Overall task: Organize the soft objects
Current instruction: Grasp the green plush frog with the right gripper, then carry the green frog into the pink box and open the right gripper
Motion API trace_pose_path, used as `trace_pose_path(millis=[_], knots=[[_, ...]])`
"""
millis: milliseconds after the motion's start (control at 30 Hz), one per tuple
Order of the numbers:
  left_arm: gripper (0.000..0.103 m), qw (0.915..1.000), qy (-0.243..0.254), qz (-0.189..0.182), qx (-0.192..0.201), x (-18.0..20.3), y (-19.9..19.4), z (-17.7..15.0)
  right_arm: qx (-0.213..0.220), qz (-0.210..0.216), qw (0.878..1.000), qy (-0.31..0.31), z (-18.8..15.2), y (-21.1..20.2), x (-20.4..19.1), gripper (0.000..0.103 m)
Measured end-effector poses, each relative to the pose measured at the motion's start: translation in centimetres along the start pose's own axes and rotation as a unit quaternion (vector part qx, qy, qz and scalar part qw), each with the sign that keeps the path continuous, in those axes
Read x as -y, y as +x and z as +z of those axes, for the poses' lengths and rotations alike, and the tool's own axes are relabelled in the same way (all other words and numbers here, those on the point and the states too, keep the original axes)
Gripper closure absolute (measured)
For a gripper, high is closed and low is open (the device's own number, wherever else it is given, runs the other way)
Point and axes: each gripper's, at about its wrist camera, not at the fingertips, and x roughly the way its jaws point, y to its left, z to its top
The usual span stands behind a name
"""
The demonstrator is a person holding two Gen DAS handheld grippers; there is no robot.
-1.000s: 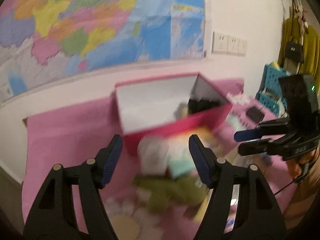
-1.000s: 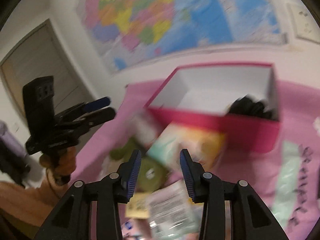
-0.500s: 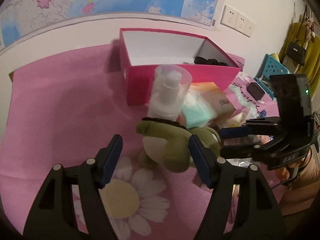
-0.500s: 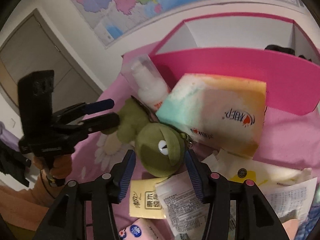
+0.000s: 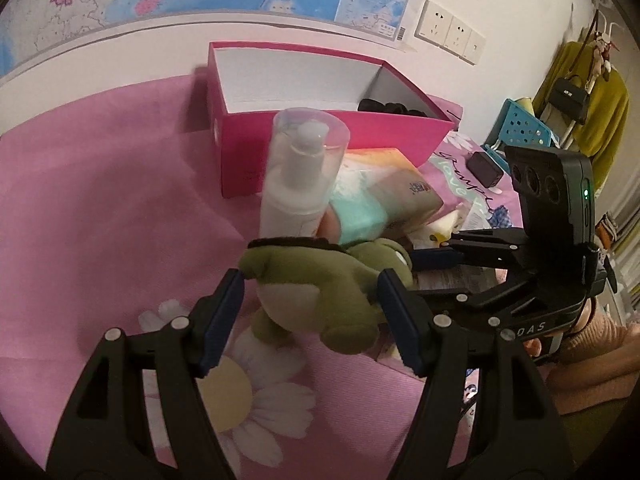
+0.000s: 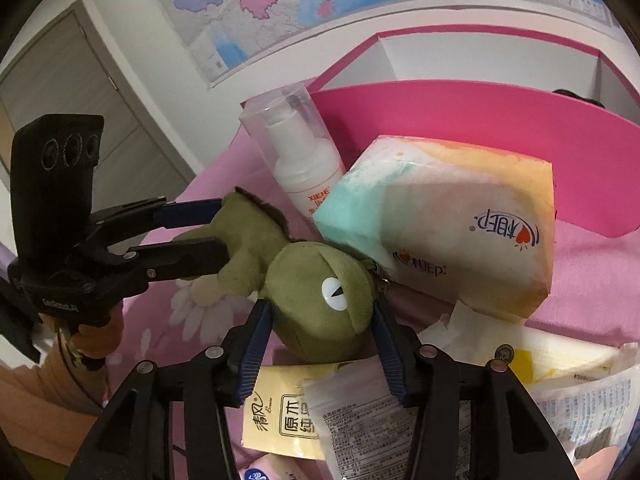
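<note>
There is one green frog plush toy (image 6: 320, 300), one pump bottle (image 6: 298, 152) with a clear cap, one soft tissue pack (image 6: 448, 232) and one pink box (image 5: 320, 92). Two grippers are visible, the left gripper (image 5: 310, 322) and the right gripper (image 6: 320, 344). Several flat paper packets (image 6: 384, 412) lie there; their exact number I cannot tell.

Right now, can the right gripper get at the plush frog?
Probably yes. The right gripper is open with the plush frog's head between its fingers and nothing blocking. The left gripper brackets the body.
</note>
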Motion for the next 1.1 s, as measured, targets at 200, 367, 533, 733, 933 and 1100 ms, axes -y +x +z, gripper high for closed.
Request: trace_pose_path(millis=[200,367,533,733,933,1100], knots=[[0.033,0.9999,0.011,0.005,-0.003,1.4,0.1,-0.9,0.008,-0.006,1.0,-0.012,-0.1,-0.4,-0.6,0.057],[0.033,1.0,-0.002,0.003,-0.001,1.5,-0.6,-1.2,0.018,-0.006,1.0,-0.018,-0.4,-0.9,-1.1,0.058],[0.033,0.9999,-0.006,0.003,0.015,2.1,-1.8,-1.1,0.034,-0.016,0.999,-0.037,-0.2,-2.4,-1.8,0.058],[0.033,0.999,0.013,0.001,0.043,4.0,-3.6,-0.1,0.061,-0.024,0.996,-0.052,0.1,-5.3,-2.5,0.058],[0.033,0.9957,0.043,-0.005,0.082,6.0,-5.5,1.9,0.104,-0.042,0.991,-0.07,1.2,-9.0,-3.0,0.058],[0.033,0.9917,0.067,-0.002,0.11,7.1,-6.1,4.8,0.136,-0.057,0.986,-0.081,3.1,-11.4,-2.7,0.058]])
